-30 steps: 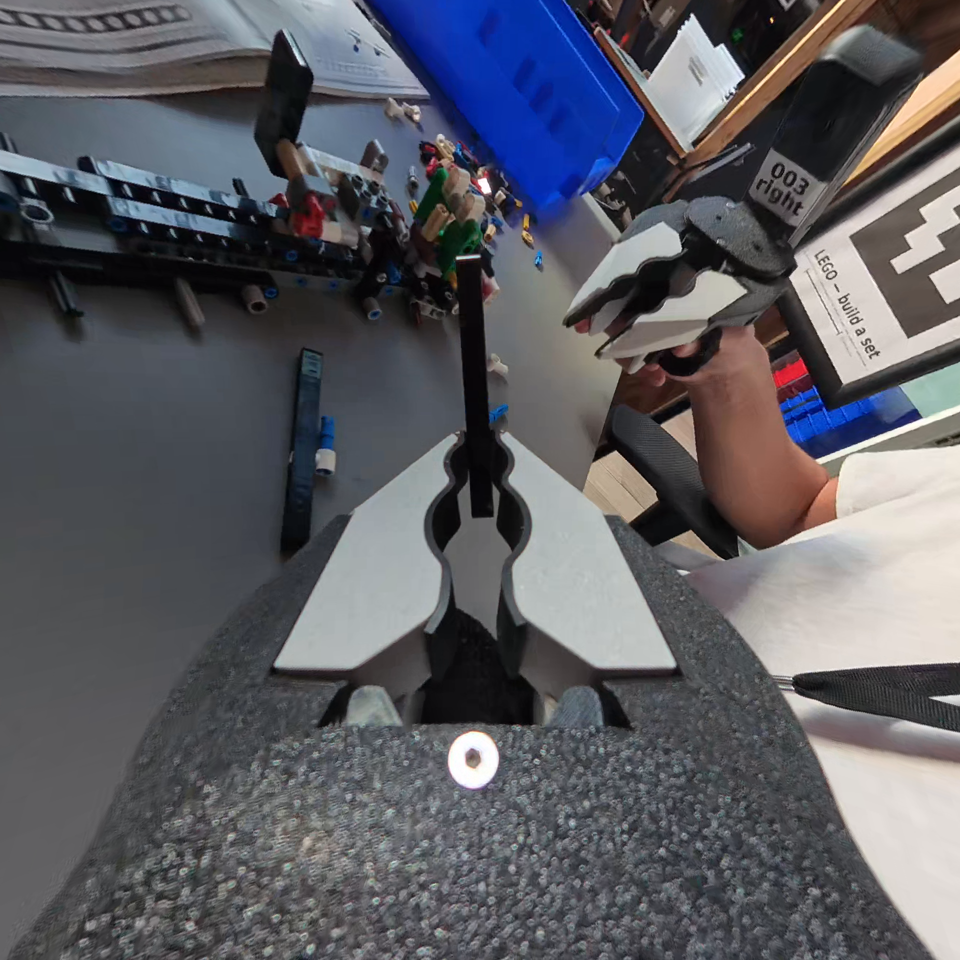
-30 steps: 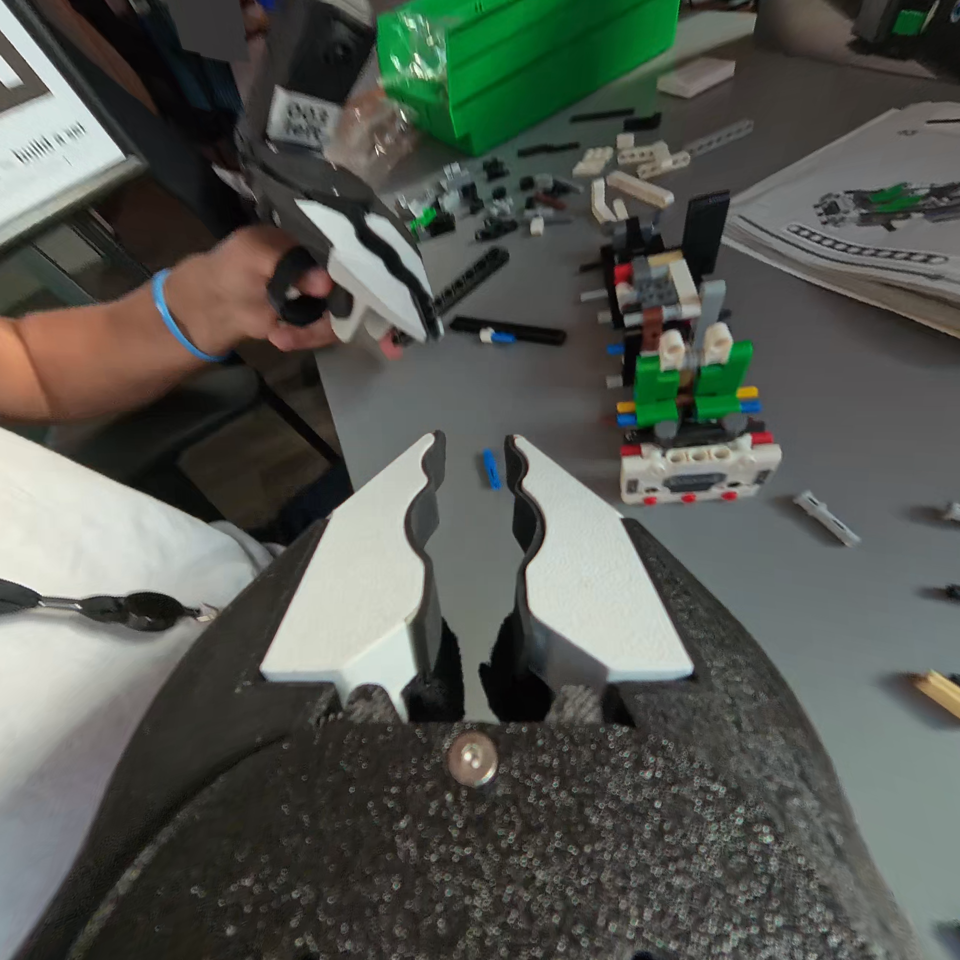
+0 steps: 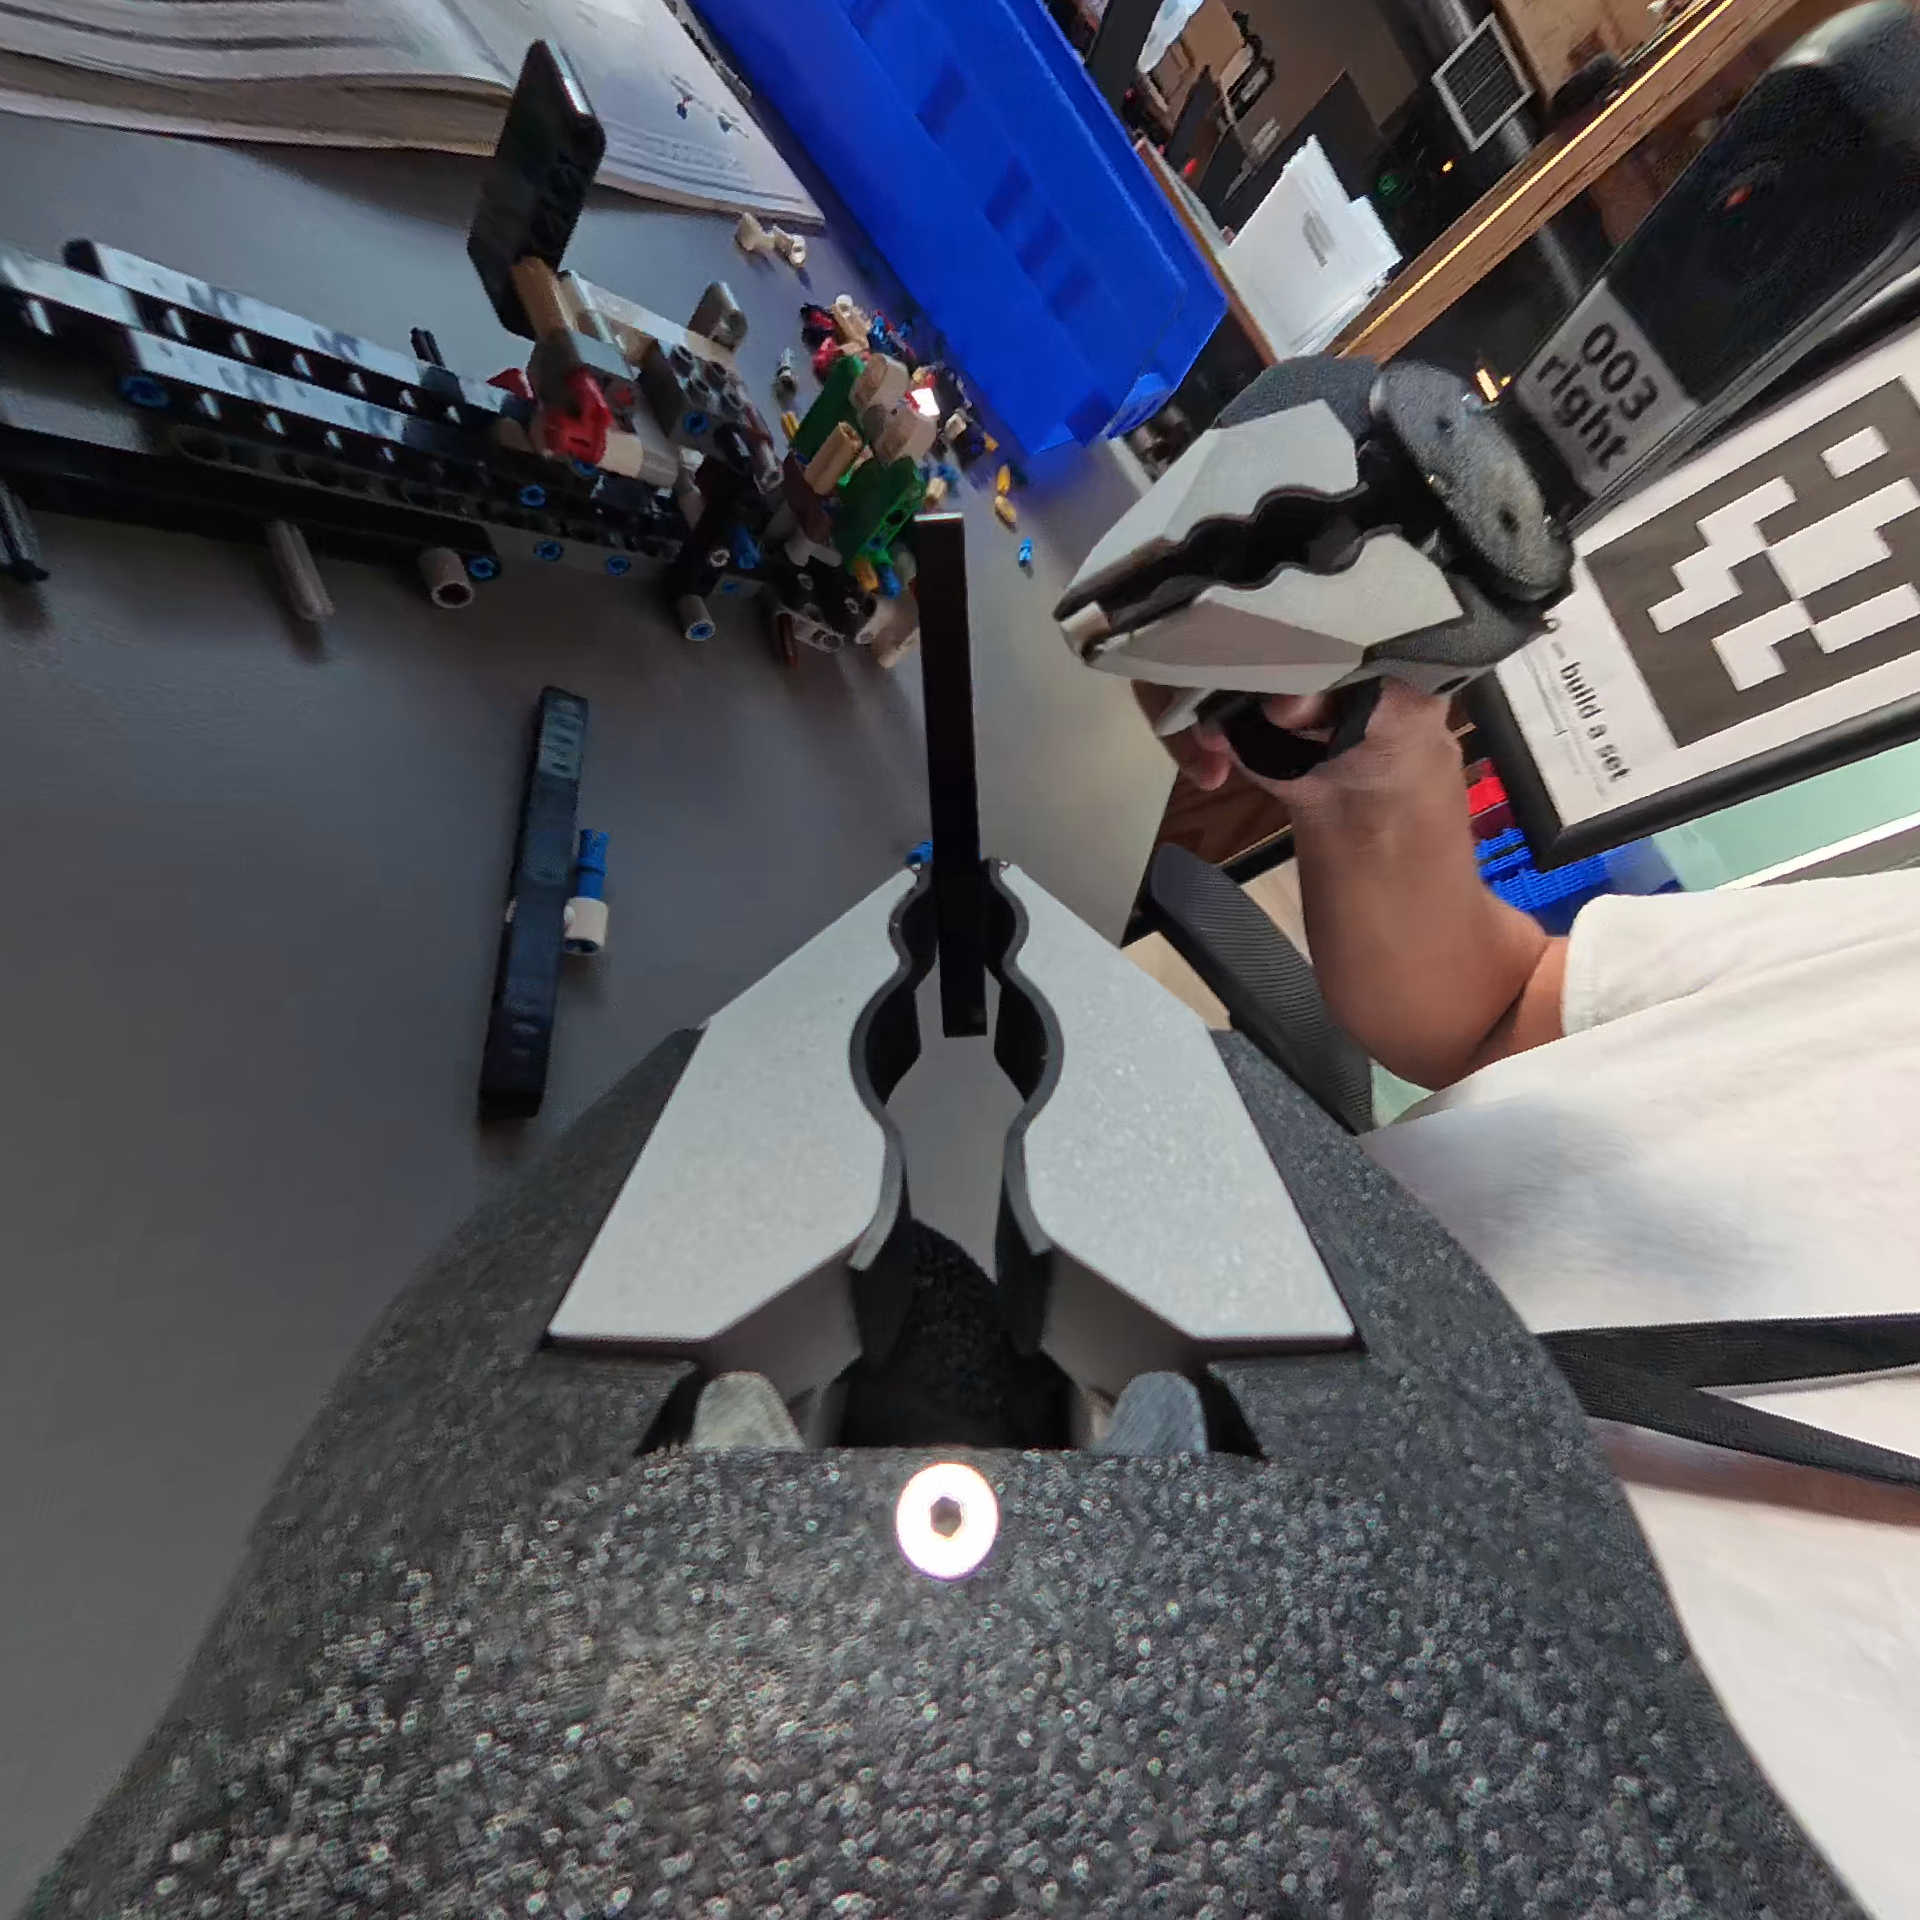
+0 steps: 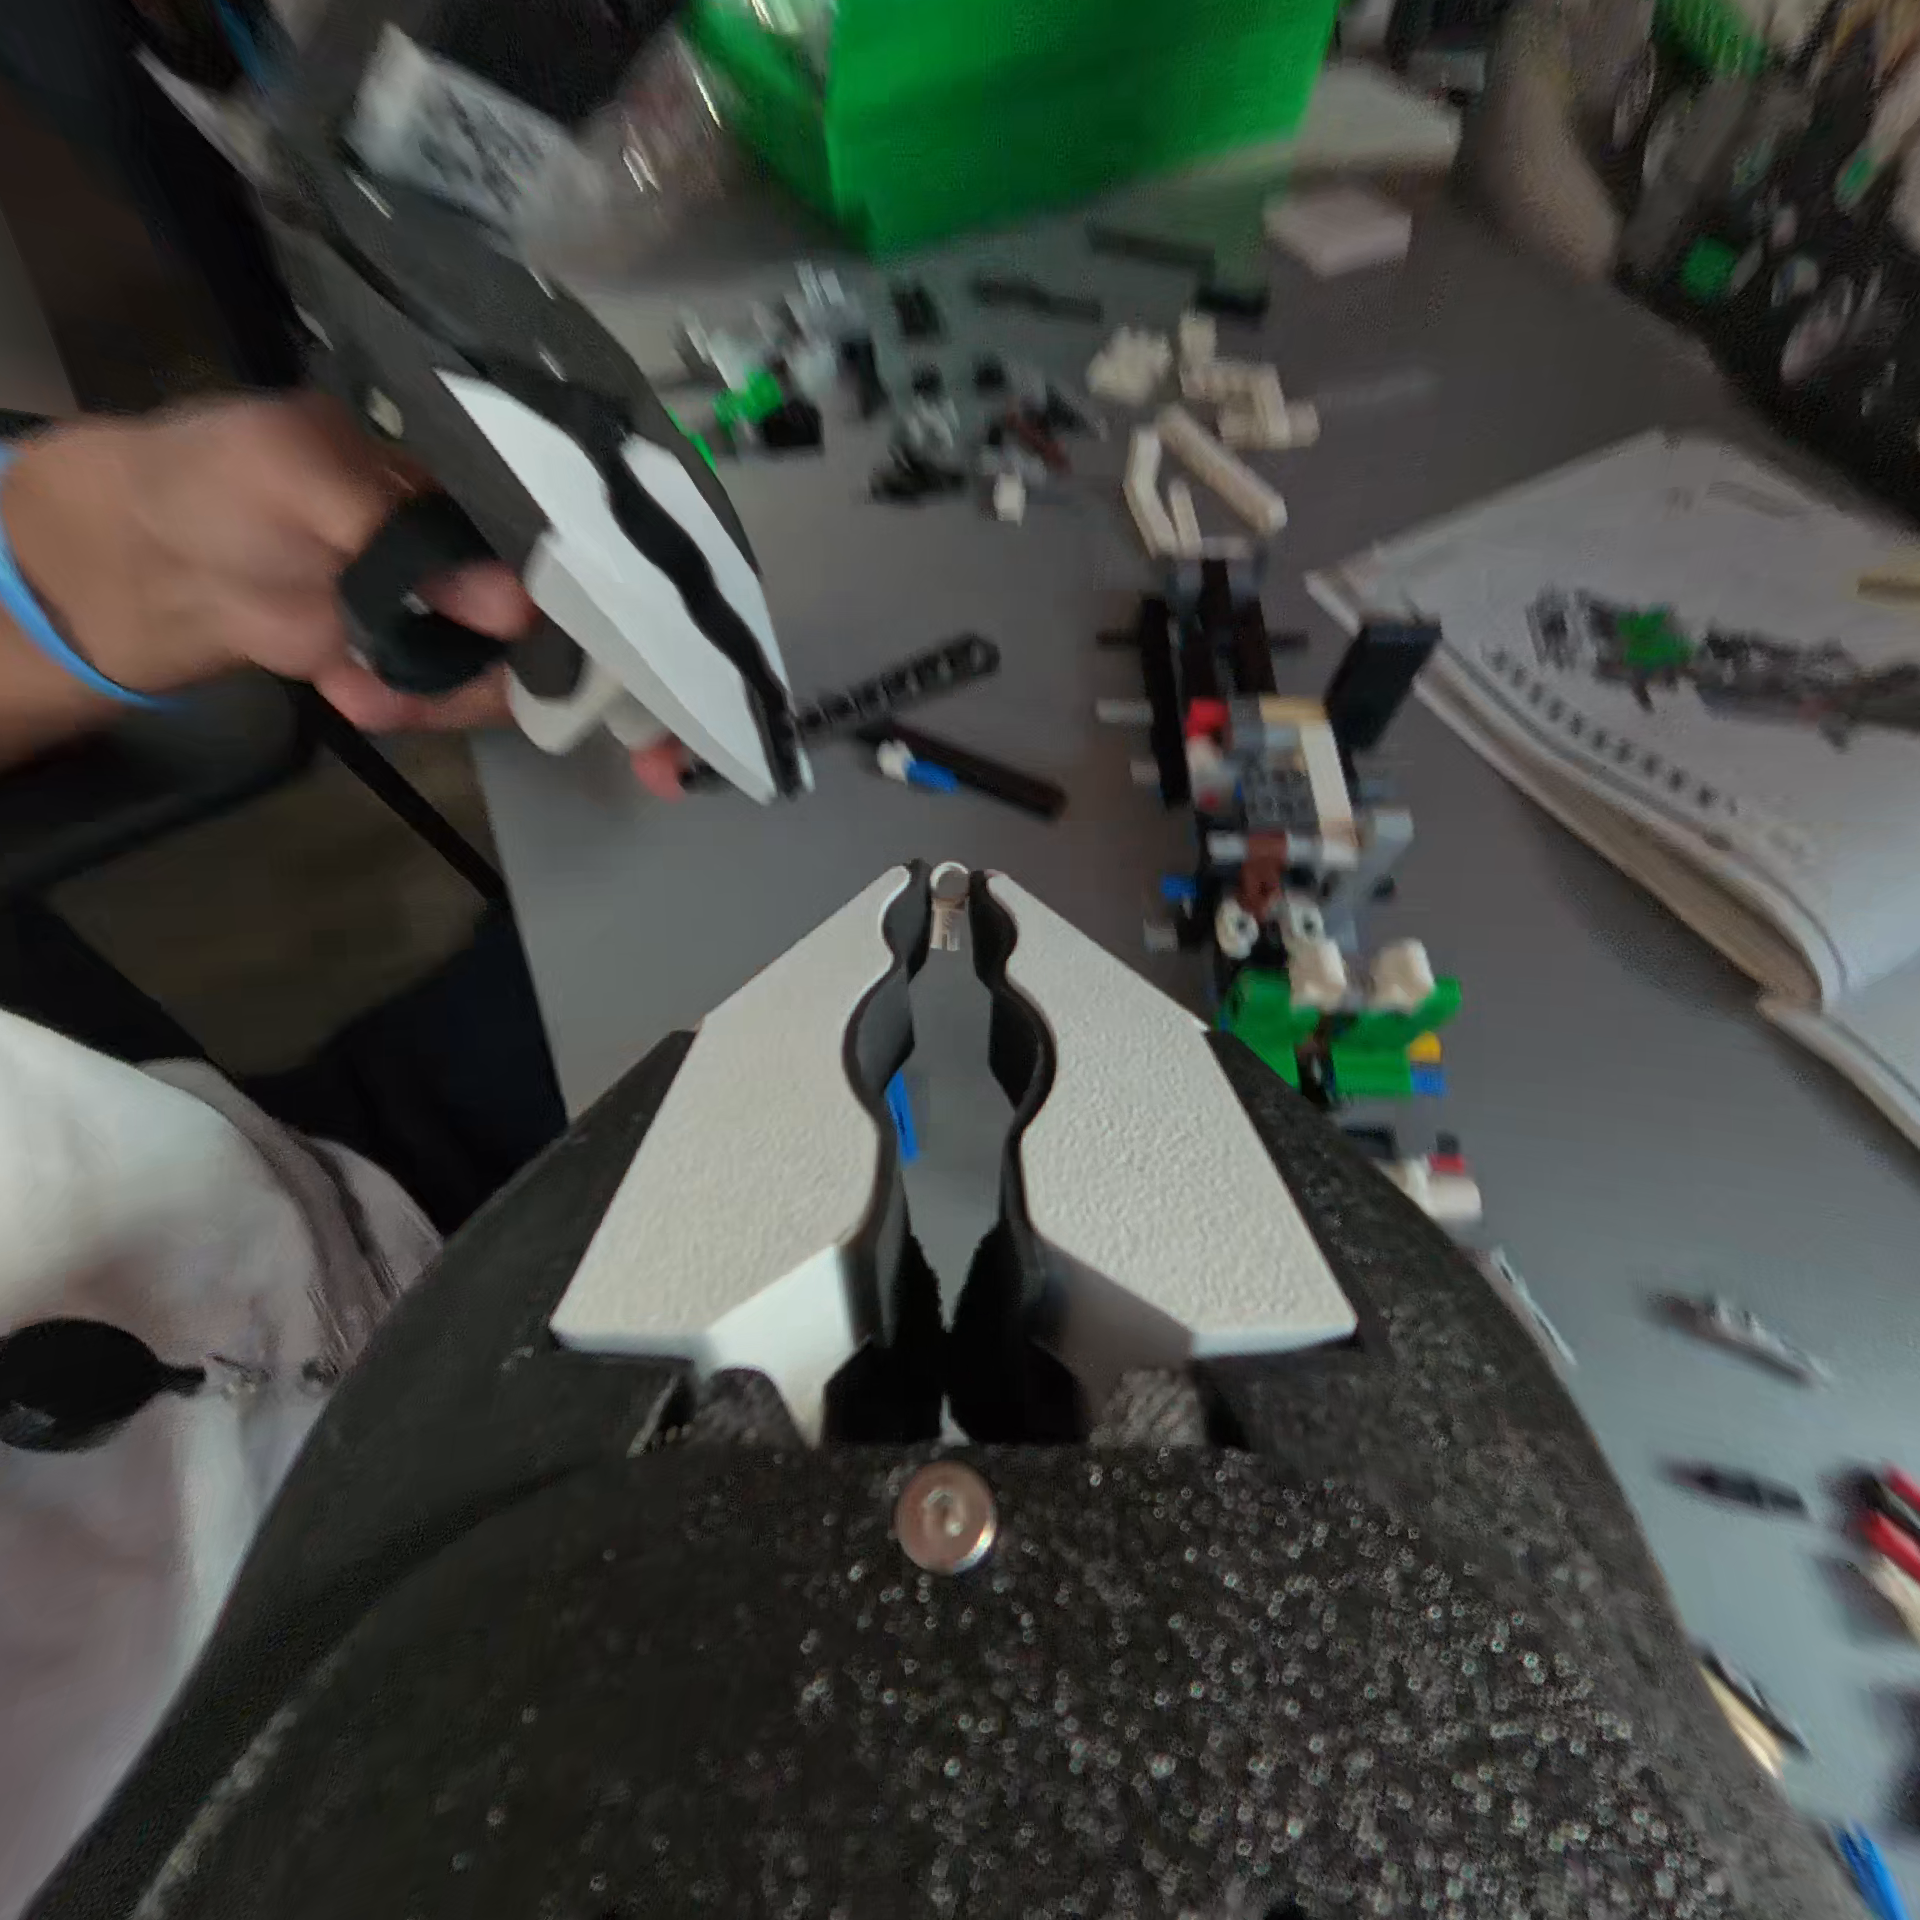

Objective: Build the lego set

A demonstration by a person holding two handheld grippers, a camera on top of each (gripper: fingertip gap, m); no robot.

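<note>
Grey-white and no bigger than a bead, a small ribbed connector pin point(image 4: 948, 904) now sits pinched at the very tips of the right gripper point(image 4: 948, 883), whose jaws stood apart and empty a second ago. The right wrist view is smeared by motion, so the pin's exact form is hard to read; it seems a short peg with a round collar at the outer end. That fresh grasp suggests the next step is to join pin and beam. The left gripper point(image 3: 956, 883) is clamped, as before, on a long thin black beam point(image 3: 948, 717) that sticks straight out ahead of its fingertips, above the grey tabletop point(image 3: 260, 935). Both tools hang over the near edge of the table, their tips close but not touching.

The half-built model point(image 4: 1273, 821) lies on the table beyond them: a long black frame of studded beams, a grey and tan middle block with a red piece, and green parts at the nearer end in the right view. Loose pieces are scattered around it, and another black beam carrying a blue-and-white pin point(image 3: 540, 894) lies flat just beside the left gripper. An open instruction booklet point(image 4: 1714, 707) rests past the model, a blue plastic bin point(image 3: 987, 208) farther off.
</note>
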